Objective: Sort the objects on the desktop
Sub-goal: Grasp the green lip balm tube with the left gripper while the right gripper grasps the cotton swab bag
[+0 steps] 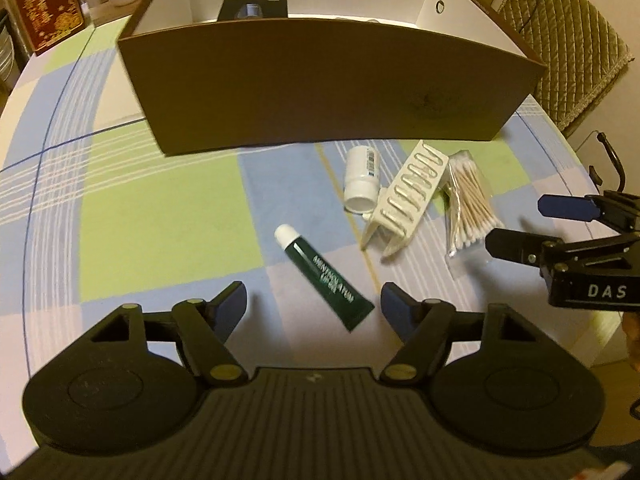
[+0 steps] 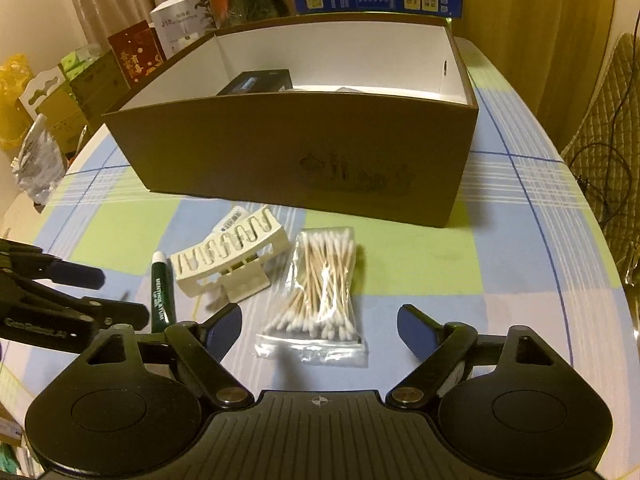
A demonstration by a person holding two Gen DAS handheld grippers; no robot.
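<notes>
A dark green tube [image 1: 326, 276] with a white cap lies on the checked tablecloth just ahead of my open, empty left gripper [image 1: 314, 306]; it also shows in the right wrist view [image 2: 162, 294]. A bag of cotton swabs [image 2: 320, 298] lies just ahead of my open, empty right gripper [image 2: 320, 322]; the bag also shows in the left wrist view [image 1: 470, 204]. A white plastic rack [image 1: 408, 192] and a white bottle [image 1: 362, 178] lie between tube and bag. The brown box [image 1: 320, 84] stands behind them, a black box [image 2: 256, 82] inside it.
The right gripper [image 1: 520, 224] shows at the right of the left wrist view, near the swabs; the left gripper [image 2: 116, 292] shows at the left of the right wrist view. Cartons and bags [image 2: 80, 88] crowd the far left. A quilted chair [image 1: 568, 44] stands at the right.
</notes>
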